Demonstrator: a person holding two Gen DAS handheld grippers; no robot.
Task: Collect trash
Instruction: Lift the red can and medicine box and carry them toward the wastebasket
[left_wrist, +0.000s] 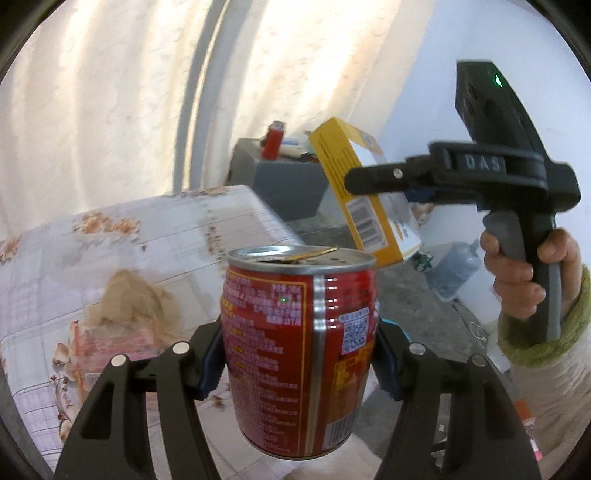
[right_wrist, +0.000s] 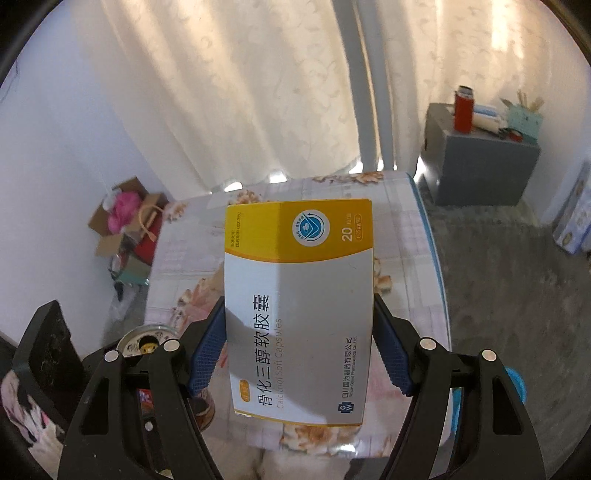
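A red drink can (left_wrist: 295, 350) with its top opened stands upright between the blue pads of my left gripper (left_wrist: 299, 354), which is shut on it above the floral-cloth table (left_wrist: 147, 240). My right gripper (right_wrist: 299, 350) is shut on a yellow and white capsule box (right_wrist: 299, 306), pads pressing its two long sides. In the left wrist view the same box (left_wrist: 365, 206) hangs tilted in the right gripper (left_wrist: 384, 190), held by a hand (left_wrist: 517, 273) in a green cuff. The can's top (right_wrist: 147, 341) shows at the lower left of the right wrist view.
A grey cabinet (right_wrist: 480, 173) by the curtain carries a red bottle (right_wrist: 463, 110) and small items. Open cardboard boxes (right_wrist: 122, 221) with something pink sit on the floor left of the table (right_wrist: 406, 229). A clear water jug (left_wrist: 456, 269) lies on the grey floor.
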